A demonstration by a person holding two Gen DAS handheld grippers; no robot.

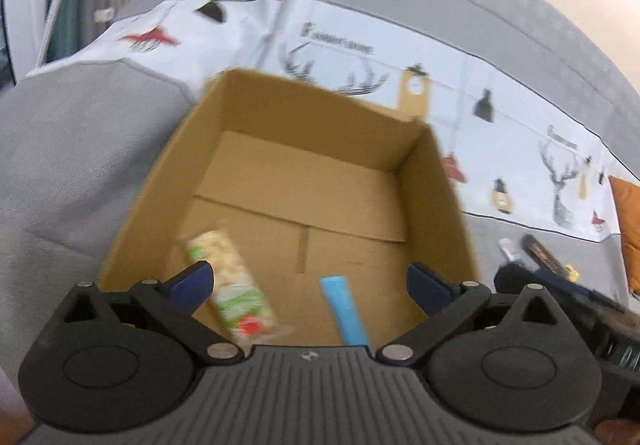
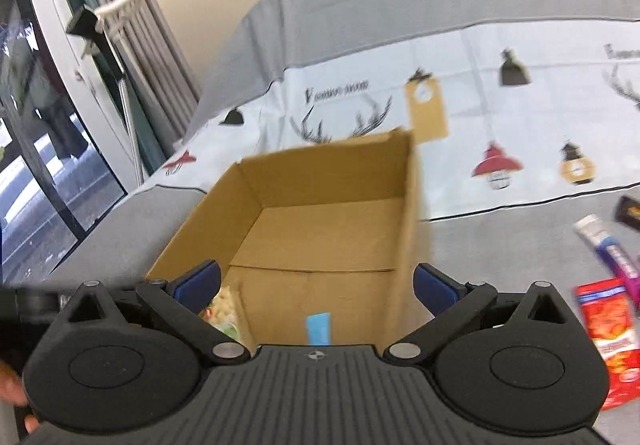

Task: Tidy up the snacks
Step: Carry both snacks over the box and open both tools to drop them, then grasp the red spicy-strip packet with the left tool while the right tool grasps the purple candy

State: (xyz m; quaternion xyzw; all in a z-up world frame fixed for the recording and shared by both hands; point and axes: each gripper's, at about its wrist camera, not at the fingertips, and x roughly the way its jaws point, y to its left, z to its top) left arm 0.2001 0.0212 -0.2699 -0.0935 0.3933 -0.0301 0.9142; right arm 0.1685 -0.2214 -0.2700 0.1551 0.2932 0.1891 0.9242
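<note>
Covering the whole work surface, a grey sofa (image 1: pixel 72 149) carries a pale printed cloth (image 1: pixel 340 29) with antler and lantern motifs along its backrest. On the seat stands an open cardboard box (image 1: pixel 436 197), flaps folded flat on its floor, top open. Inside the box, near the wall closest to the cameras, lie two snacks: a clear-wrapped snack bar (image 1: pixel 236 285) showing pale beige contents with green and red print, lying diagonally toward the left wall, and a light blue stick packet (image 1: pixel 346 309) beside it, apart from it. Outside the box, on the seat to its right, lie a red snack pouch (image 2: pixel 608 329), a white-and-purple tube packet (image 2: pixel 608 249) just above it, and a dark packet (image 2: pixel 630 213) at the frame edge, partly cut off. Left gripper (image 1: pixel 310 281) hovers over the box's near edge, blue-padded fingers spread wide, holding nothing. Right gripper (image 2: pixel 318 285) is positioned likewise above the box, fingers wide apart and empty. Both views are motion-blurred.
</note>
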